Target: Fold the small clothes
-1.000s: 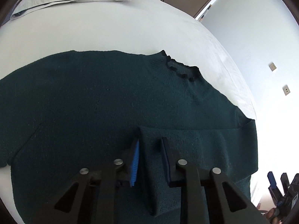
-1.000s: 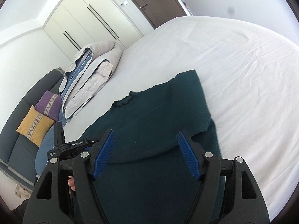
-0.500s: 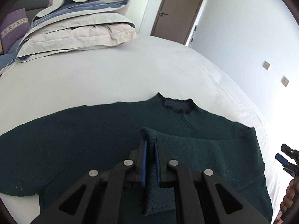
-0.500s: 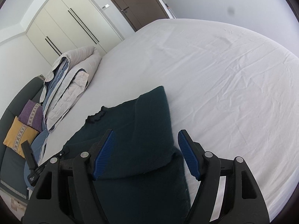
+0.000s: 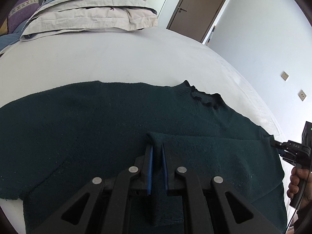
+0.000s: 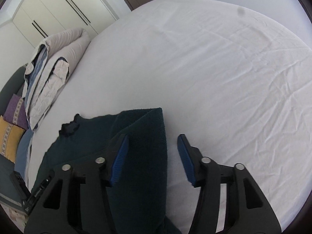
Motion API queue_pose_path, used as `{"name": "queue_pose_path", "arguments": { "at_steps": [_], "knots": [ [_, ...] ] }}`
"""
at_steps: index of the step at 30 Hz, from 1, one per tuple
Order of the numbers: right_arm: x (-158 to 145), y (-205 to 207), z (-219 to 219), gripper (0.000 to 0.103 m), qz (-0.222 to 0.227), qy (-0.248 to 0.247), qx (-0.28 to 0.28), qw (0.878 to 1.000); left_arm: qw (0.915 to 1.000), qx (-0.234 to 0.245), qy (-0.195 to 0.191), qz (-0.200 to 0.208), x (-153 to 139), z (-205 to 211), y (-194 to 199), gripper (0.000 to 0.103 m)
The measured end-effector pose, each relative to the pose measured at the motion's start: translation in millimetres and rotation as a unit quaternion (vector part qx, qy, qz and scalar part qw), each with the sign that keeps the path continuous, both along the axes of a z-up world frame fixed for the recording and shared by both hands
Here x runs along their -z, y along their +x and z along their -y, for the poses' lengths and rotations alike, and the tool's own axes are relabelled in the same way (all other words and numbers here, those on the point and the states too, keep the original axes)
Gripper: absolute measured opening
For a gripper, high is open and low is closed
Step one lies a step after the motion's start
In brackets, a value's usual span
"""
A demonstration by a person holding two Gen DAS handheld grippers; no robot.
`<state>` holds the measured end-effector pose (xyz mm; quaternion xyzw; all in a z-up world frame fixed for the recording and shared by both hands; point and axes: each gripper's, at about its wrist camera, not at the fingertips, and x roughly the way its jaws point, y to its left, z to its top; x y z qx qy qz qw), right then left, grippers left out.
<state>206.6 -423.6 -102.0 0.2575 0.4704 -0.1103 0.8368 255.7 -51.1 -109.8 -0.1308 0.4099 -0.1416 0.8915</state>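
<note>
Gripping a raised fold of the sweater [image 5: 97, 128], the left gripper [image 5: 157, 152] sits at lower centre of the left wrist view, its blue pads [image 5: 149, 165] pressed together on the dark green knit. The sweater lies spread across the white bed [image 5: 117, 58], filling the lower half of that view, with its ruffled collar [image 5: 204, 97] at right of centre and one sleeve folded across the body. At the right edge, a hand [image 5: 295, 183] holds the right gripper at the sweater's far edge. In the right wrist view, the right gripper [image 6: 153, 148] has just been closing; its pads [image 6: 119, 156] are apart, with the folded sleeve edge [image 6: 144, 136] between them against the left pad, the right pad over bare sheet. Folded bedding [image 6: 48, 78] lies at upper left, cushions [image 6: 11, 128] at the left edge.
</note>
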Motion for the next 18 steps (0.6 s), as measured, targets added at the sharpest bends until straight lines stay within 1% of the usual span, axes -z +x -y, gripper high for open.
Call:
{"name": "queue_pose_path", "arguments": {
  "at_steps": [1, 2, 4, 8, 10, 12, 15, 16, 18],
  "knots": [
    [4, 2, 1, 0.010, -0.001, -0.007, 0.005, 1.000, 1.0000, 0.000, -0.004, 0.000, 0, -1, 0, 0.010],
    [6, 4, 5, 0.007, 0.001, -0.003, 0.009, 1.000, 1.0000, 0.000, -0.007, 0.000, 2, 0, 0, 0.011],
    [8, 5, 10, 0.006, 0.005, 0.004, 0.021, 1.000, 0.9999, 0.000, -0.012, 0.000, 4, -2, 0, 0.011],
    [17, 11, 13, 0.005, 0.001, 0.000, 0.016, 1.000, 0.9998, -0.001, -0.018, 0.000, 7, -4, 0, 0.013],
    [17, 14, 12, 0.005, 0.003, -0.003, 0.017, 1.000, 0.9997, 0.000, -0.025, -0.001, 8, -6, 1, 0.013],
    [14, 10, 14, 0.005, 0.019, 0.007, 0.028, 0.999, 0.9995, 0.001, -0.032, -0.002, 8, -7, 1, 0.013],
    [3, -6, 17, 0.006, 0.038, 0.026, 0.058, 0.997, 0.9993, 0.004, -0.036, -0.003, 7, -9, -1, 0.013],
    [-4, -12, 14, 0.008, 0.033, 0.018, 0.063, 0.997, 0.9994, 0.004, -0.035, -0.003, 7, -9, -2, 0.013],
    [-18, -30, 2, 0.015, 0.032, 0.006, 0.046, 0.998, 0.9994, 0.005, -0.033, -0.002, 7, -8, -3, 0.014]
  ]
}}
